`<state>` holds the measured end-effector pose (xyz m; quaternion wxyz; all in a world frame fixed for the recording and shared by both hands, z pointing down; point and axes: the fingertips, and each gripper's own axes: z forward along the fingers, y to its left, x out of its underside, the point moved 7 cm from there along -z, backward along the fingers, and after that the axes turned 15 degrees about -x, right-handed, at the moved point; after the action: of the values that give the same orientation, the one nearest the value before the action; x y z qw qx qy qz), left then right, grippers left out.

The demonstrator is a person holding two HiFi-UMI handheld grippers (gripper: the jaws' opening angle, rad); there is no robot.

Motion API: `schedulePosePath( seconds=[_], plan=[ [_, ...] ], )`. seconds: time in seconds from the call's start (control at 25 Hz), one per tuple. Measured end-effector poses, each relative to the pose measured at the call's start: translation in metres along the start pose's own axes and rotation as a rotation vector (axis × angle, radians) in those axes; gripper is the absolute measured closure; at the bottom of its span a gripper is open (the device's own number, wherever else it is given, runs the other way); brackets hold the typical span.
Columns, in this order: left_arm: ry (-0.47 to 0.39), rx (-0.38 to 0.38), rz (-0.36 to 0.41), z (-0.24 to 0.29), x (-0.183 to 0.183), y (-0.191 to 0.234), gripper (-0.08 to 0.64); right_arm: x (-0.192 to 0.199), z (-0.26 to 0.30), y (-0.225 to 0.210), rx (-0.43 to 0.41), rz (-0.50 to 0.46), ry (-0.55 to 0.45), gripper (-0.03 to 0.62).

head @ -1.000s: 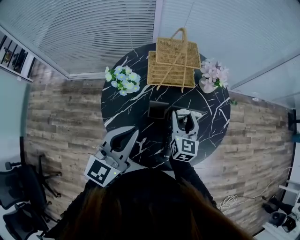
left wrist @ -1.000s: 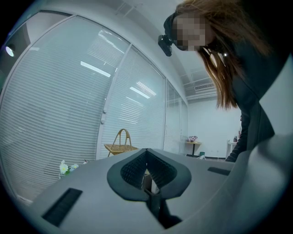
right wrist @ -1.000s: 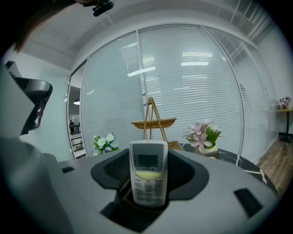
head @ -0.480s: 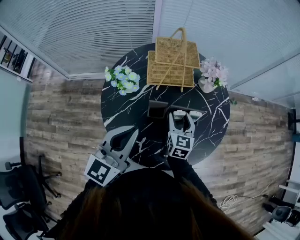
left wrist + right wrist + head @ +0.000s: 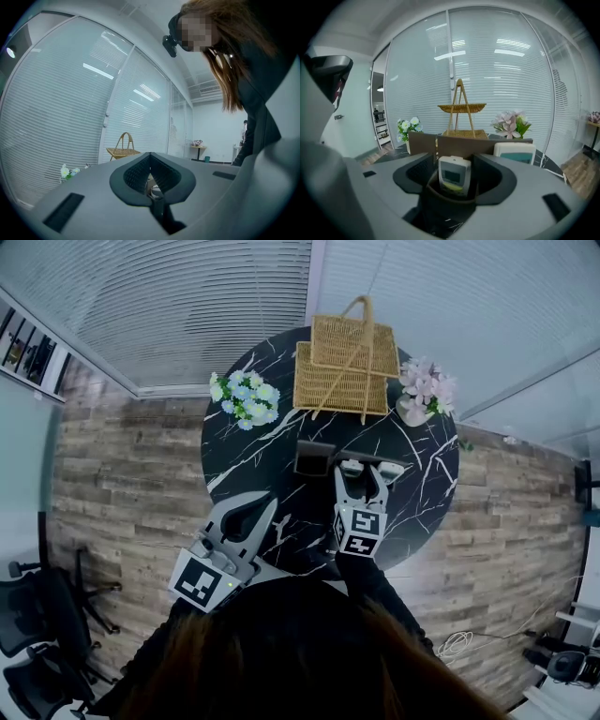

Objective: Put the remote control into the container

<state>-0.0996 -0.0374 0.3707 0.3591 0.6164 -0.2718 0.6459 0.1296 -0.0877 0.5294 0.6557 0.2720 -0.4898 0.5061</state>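
Observation:
A white remote control (image 5: 452, 175) with a small screen stands upright between the jaws of my right gripper (image 5: 452, 164), which is shut on it. Just beyond it stands the brown open container (image 5: 459, 143), seen as a dark box (image 5: 314, 457) in the head view. There my right gripper (image 5: 362, 471) hovers over the black marble table (image 5: 253, 442), right beside the container. A second white remote (image 5: 514, 152) lies to the right. My left gripper (image 5: 265, 505) is shut and empty over the table's near left edge; its own view tilts up at the blinds.
A wicker basket (image 5: 345, 367) with a tall handle stands at the table's far side. Blue and white flowers (image 5: 244, 399) are at the far left, pink flowers (image 5: 427, 385) in a vase at the far right. Wood floor surrounds the round table.
My right gripper has moved a little left and away from me with the remote, closer to the container. The left gripper has stayed where it was.

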Motion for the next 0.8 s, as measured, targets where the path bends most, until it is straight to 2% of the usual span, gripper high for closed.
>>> schedulePosePath(
  seconds=[0.08,0.24,0.48,0.6,0.8],
  plan=[
    [0.000,-0.001,-0.002,0.000,0.000,-0.001,0.551,-0.011,-0.003,0.001,-0.005,-0.015,-0.030,0.335],
    [-0.010,-0.002,-0.004,0.000,0.000,-0.004,0.551,-0.020,-0.006,-0.002,-0.021,0.026,-0.053,0.343],
    [-0.019,-0.004,-0.003,0.000,0.000,-0.010,0.551,-0.043,-0.024,-0.006,-0.031,-0.008,-0.154,0.528],
    [-0.023,-0.008,-0.004,0.000,0.000,-0.013,0.551,-0.057,-0.036,-0.005,-0.056,-0.028,-0.211,0.559],
    [-0.044,-0.007,-0.004,0.003,-0.002,-0.019,0.552,-0.075,-0.062,0.001,-0.090,-0.077,-0.264,0.568]
  ],
)
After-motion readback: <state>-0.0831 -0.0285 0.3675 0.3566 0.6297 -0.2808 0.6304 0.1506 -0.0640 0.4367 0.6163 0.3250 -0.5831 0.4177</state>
